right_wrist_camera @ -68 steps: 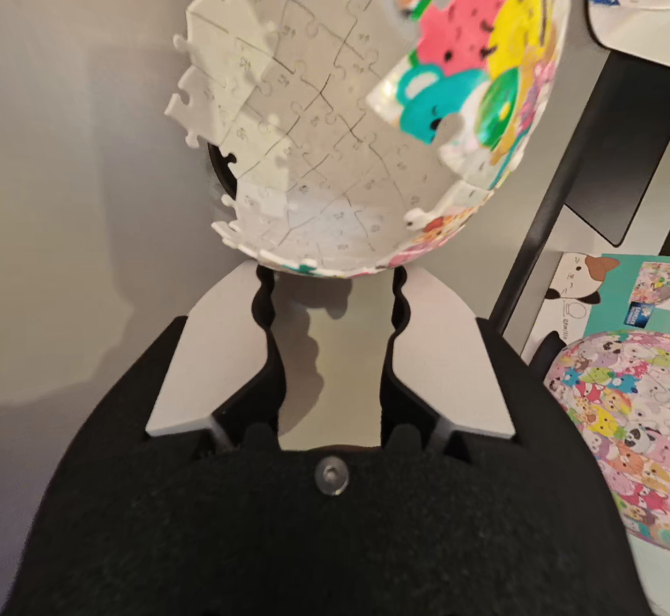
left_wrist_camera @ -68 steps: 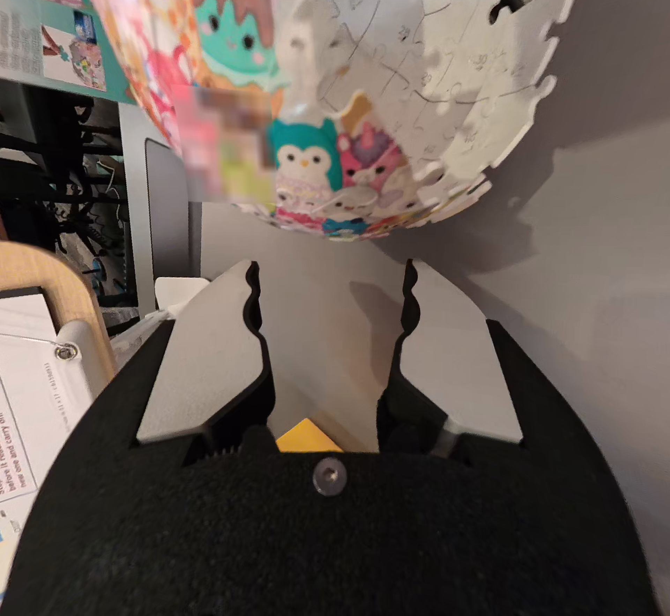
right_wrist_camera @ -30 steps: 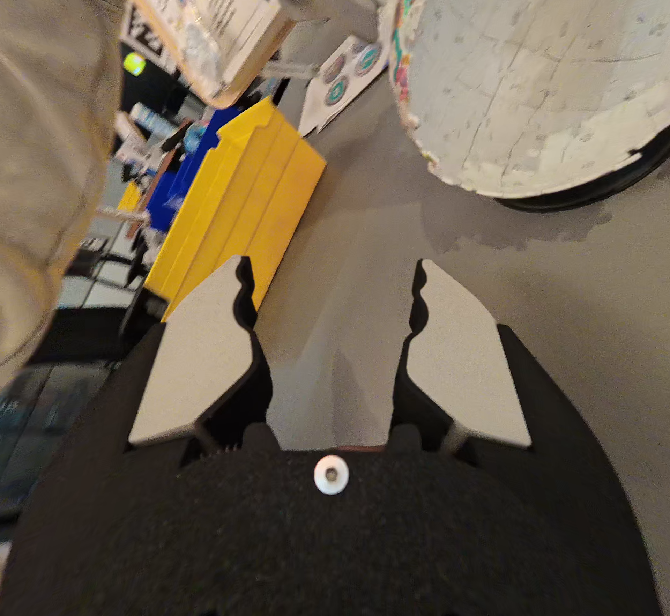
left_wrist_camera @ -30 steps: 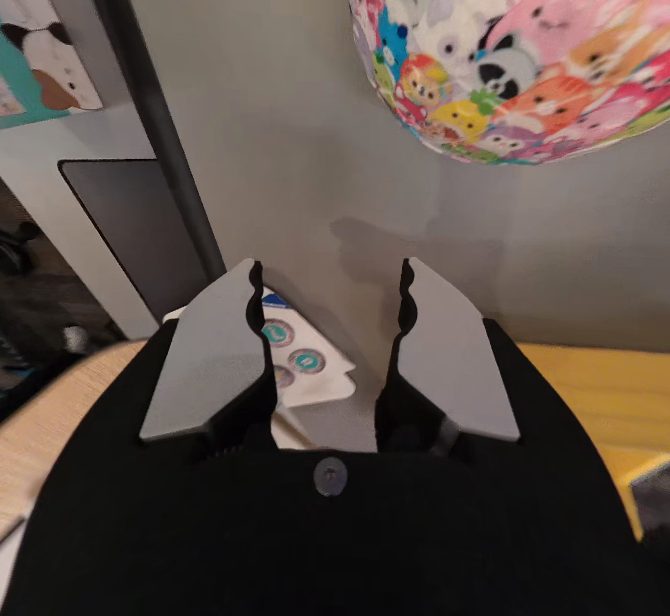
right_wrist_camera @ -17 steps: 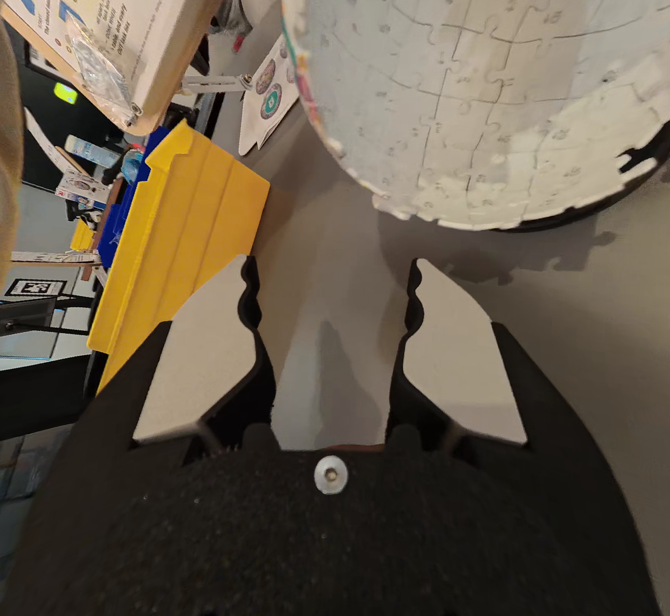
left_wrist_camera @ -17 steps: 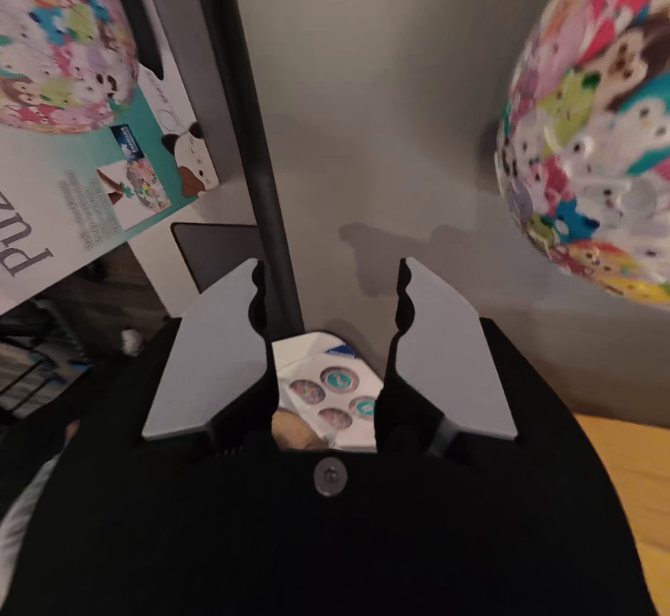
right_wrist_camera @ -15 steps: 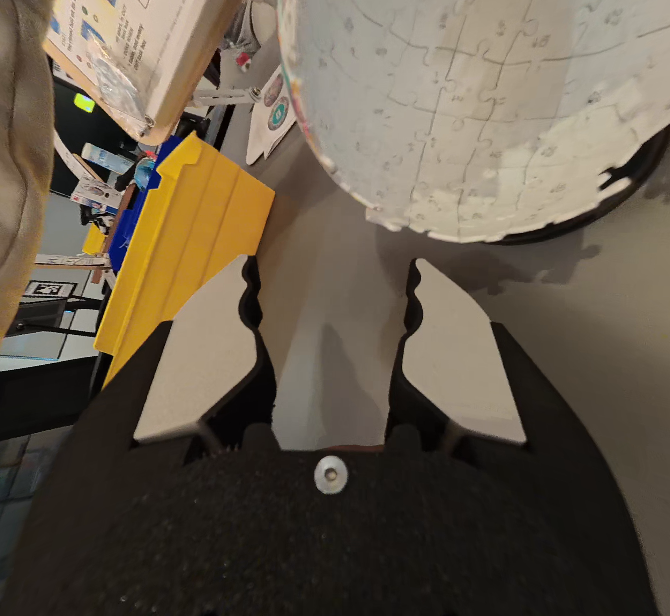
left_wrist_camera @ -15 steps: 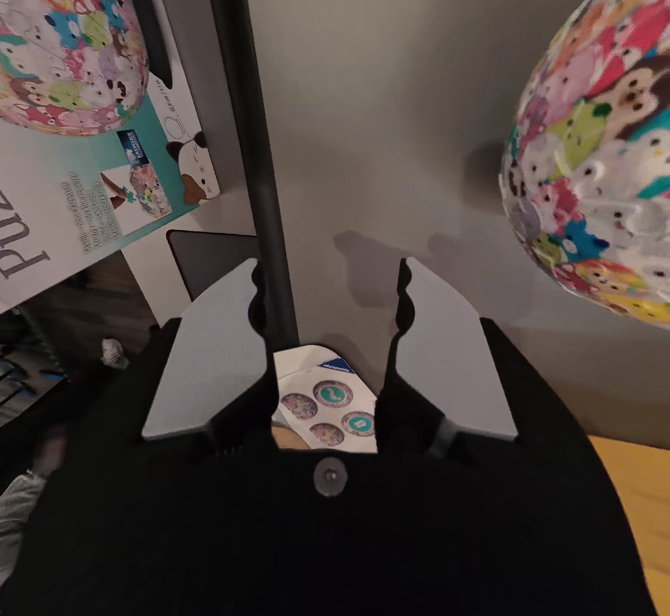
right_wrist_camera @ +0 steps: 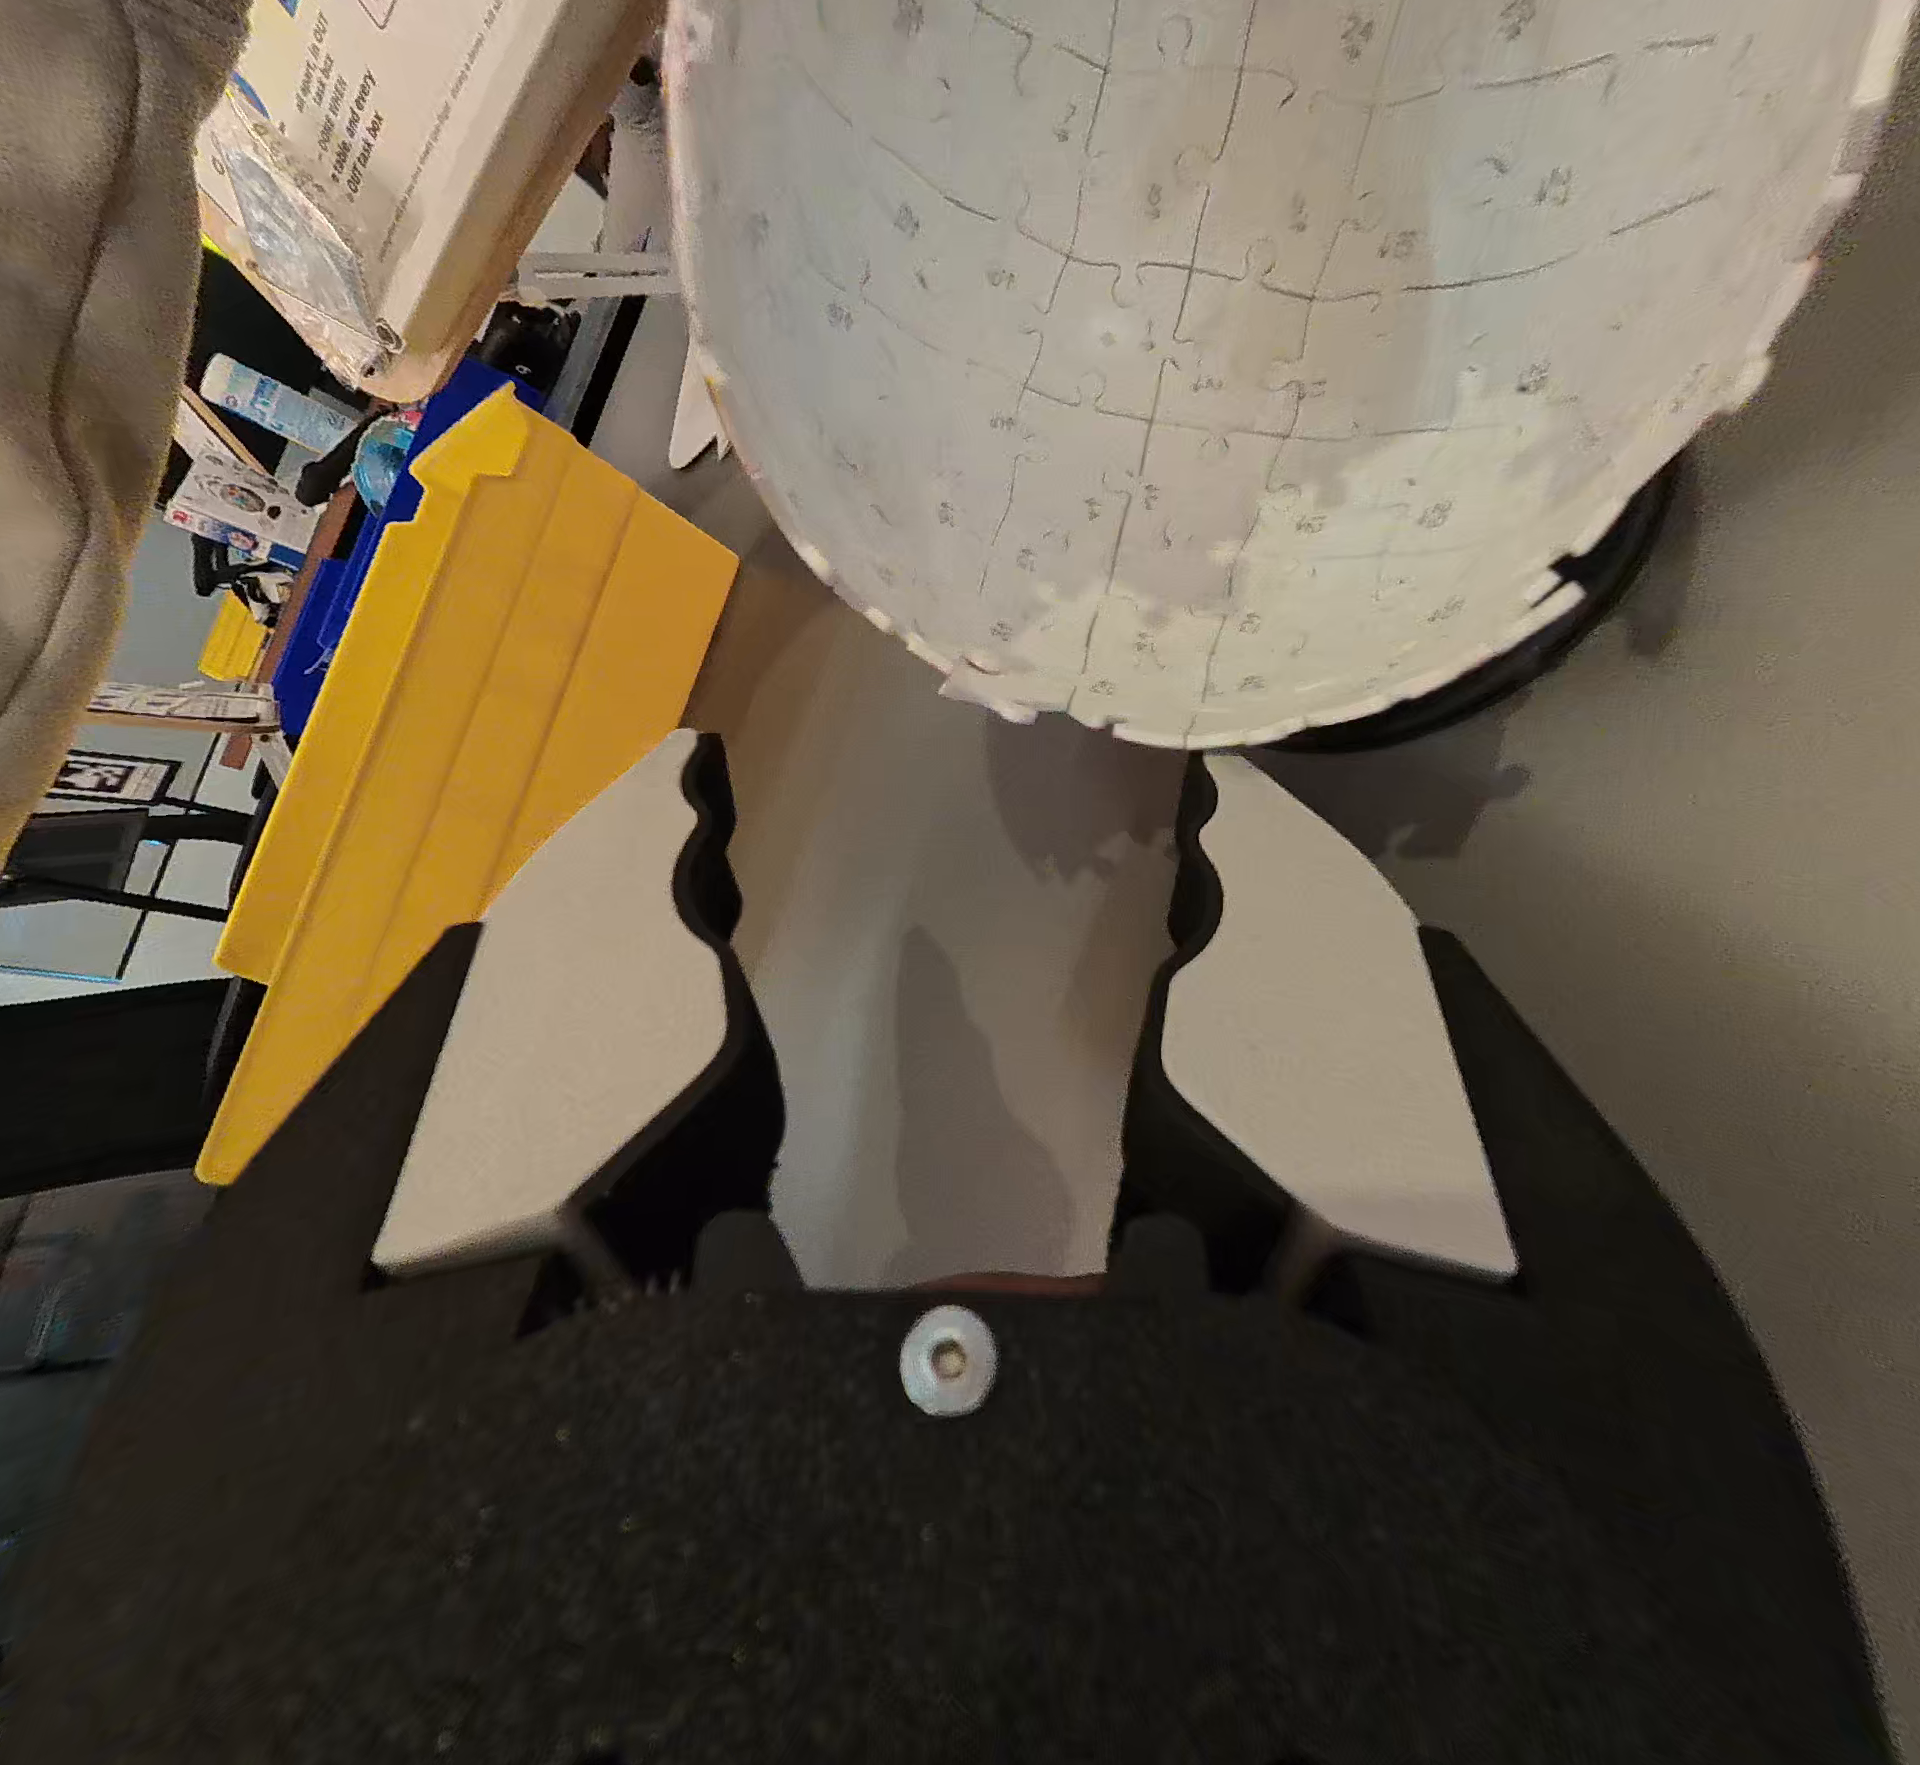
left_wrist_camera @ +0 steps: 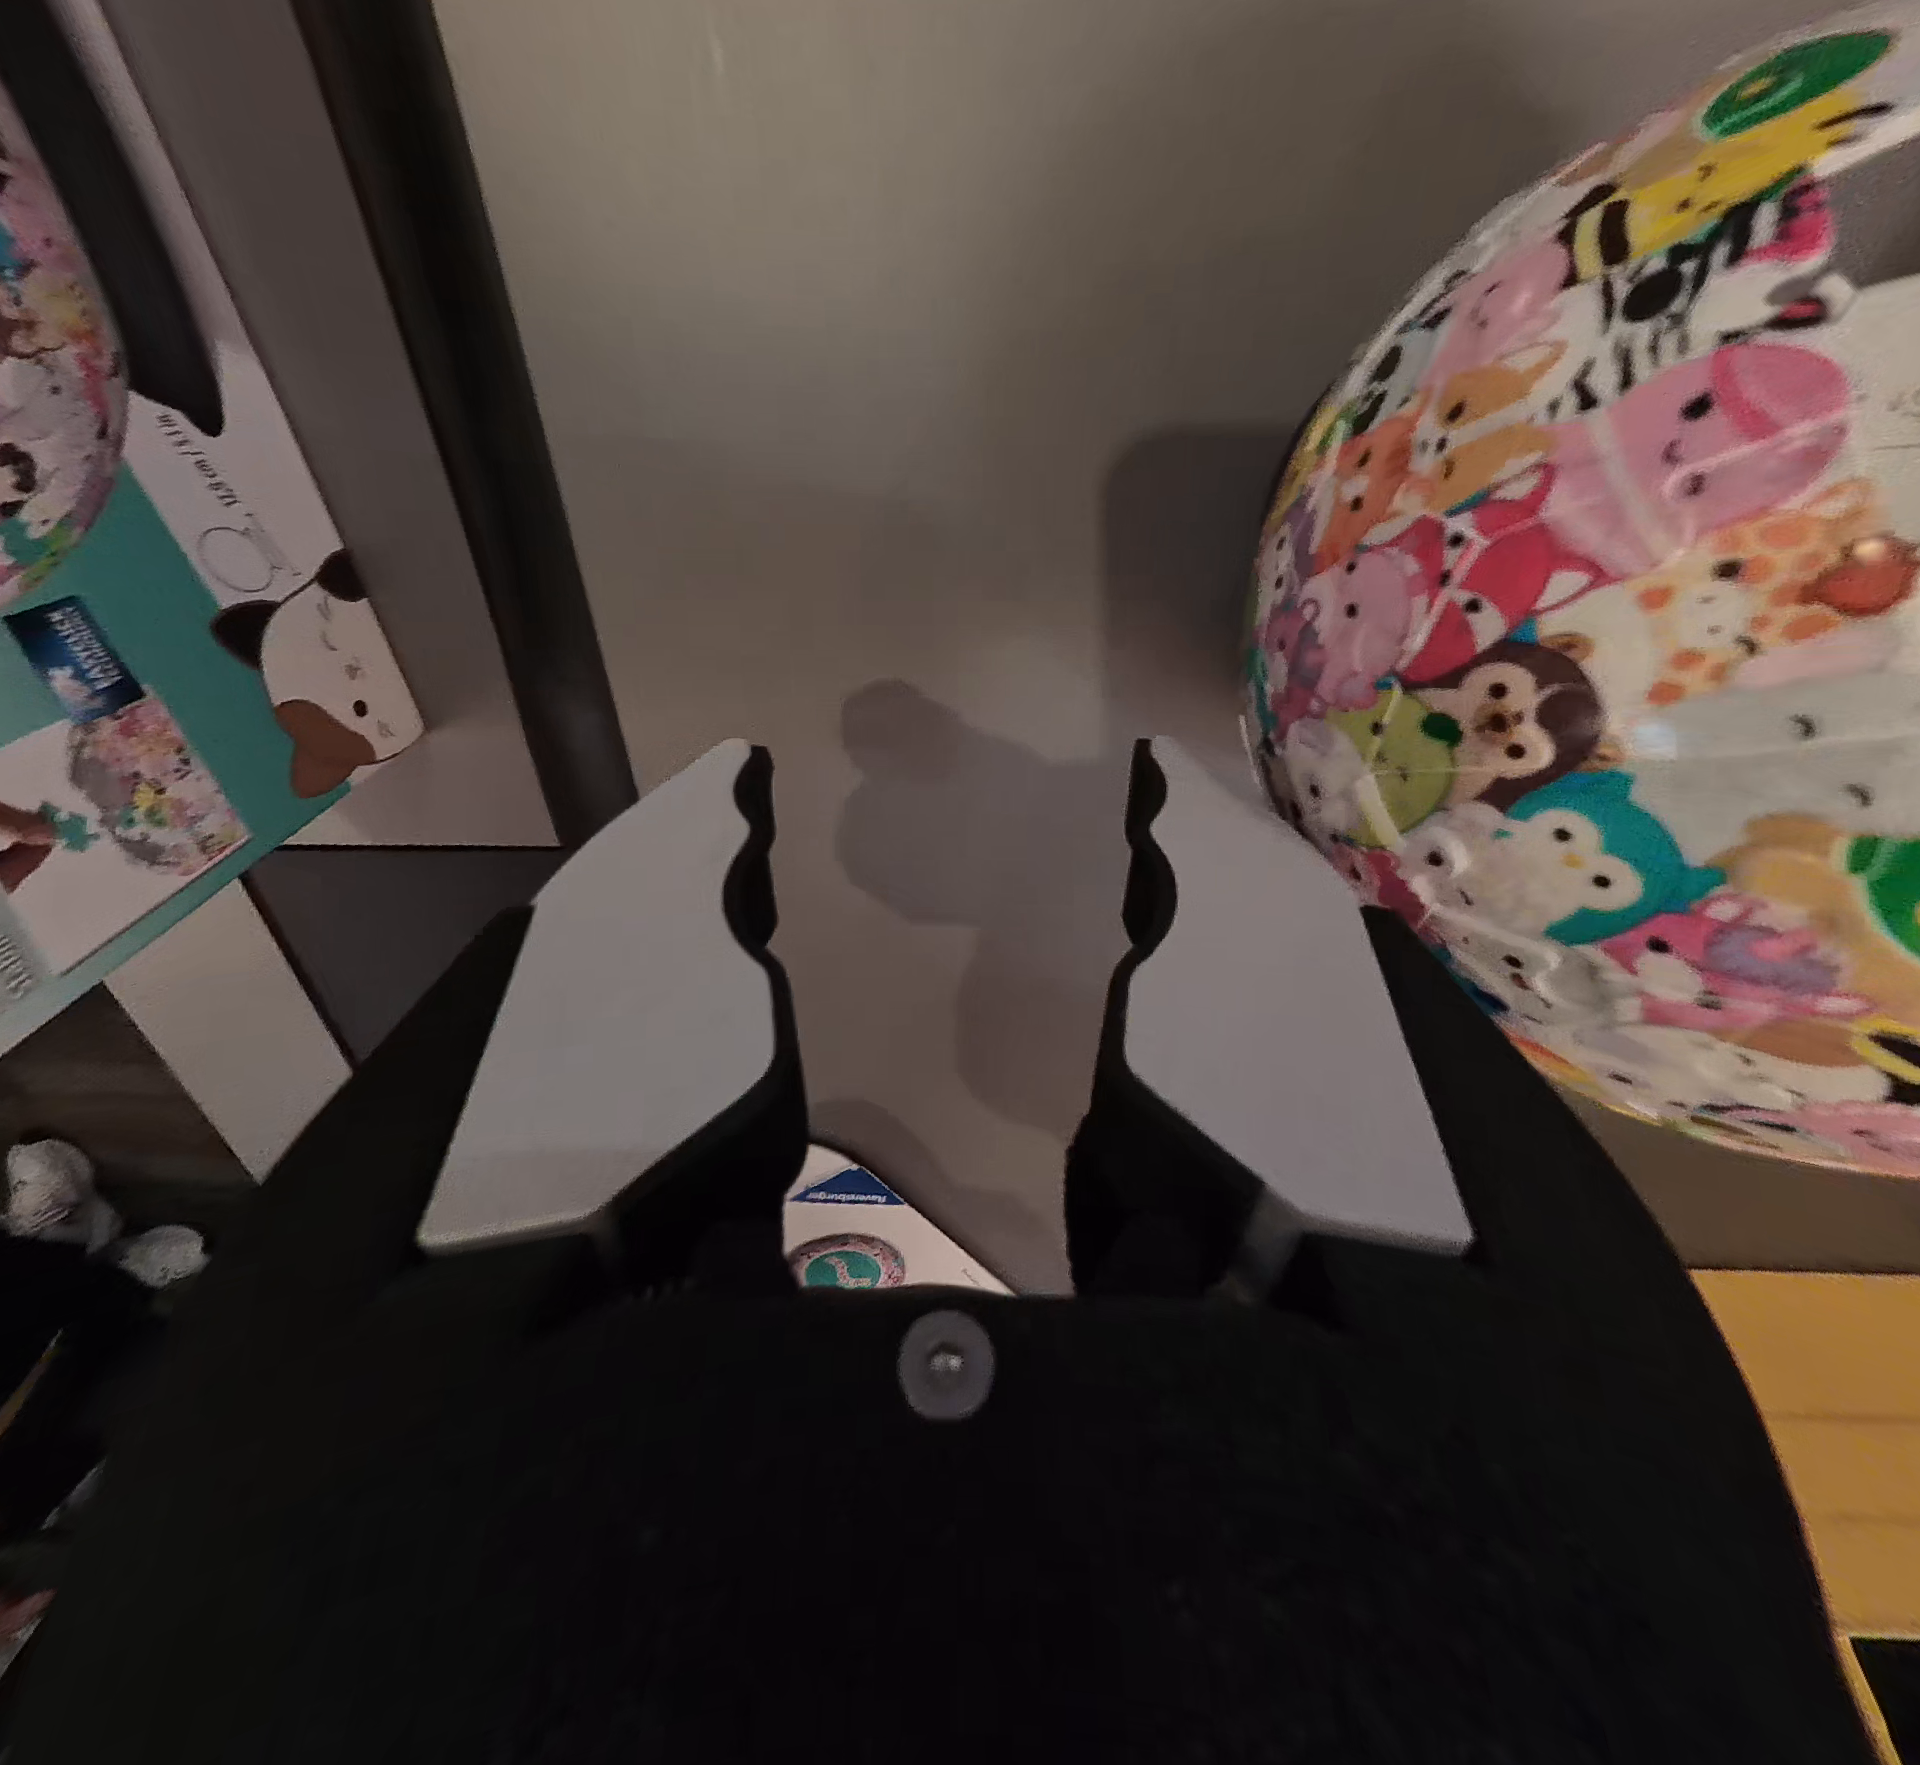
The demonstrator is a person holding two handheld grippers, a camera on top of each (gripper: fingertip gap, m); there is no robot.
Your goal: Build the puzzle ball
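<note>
Both grippers empty beside the puzzle ball (left_wrist_camera: pixel 1621 635).
Left gripper (left_wrist_camera: pixel 945 759) gapes left of its printed shell; right gripper (right_wrist_camera: pixel 940 759), fingers apart, faces its white inside.

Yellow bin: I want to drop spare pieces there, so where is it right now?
In the right wrist view the yellow bin lies on the left, beside the puzzle ball and just beyond the right gripper's left finger.

Place: a workshop or lab bench is suggested.
Evidence: yellow bin (right_wrist_camera: pixel 468 728) and blue bin (right_wrist_camera: pixel 353 593) are seen at the grey table's (right_wrist_camera: pixel 1714 988) edge, beside an instruction board (right_wrist_camera: pixel 416 105).
</note>
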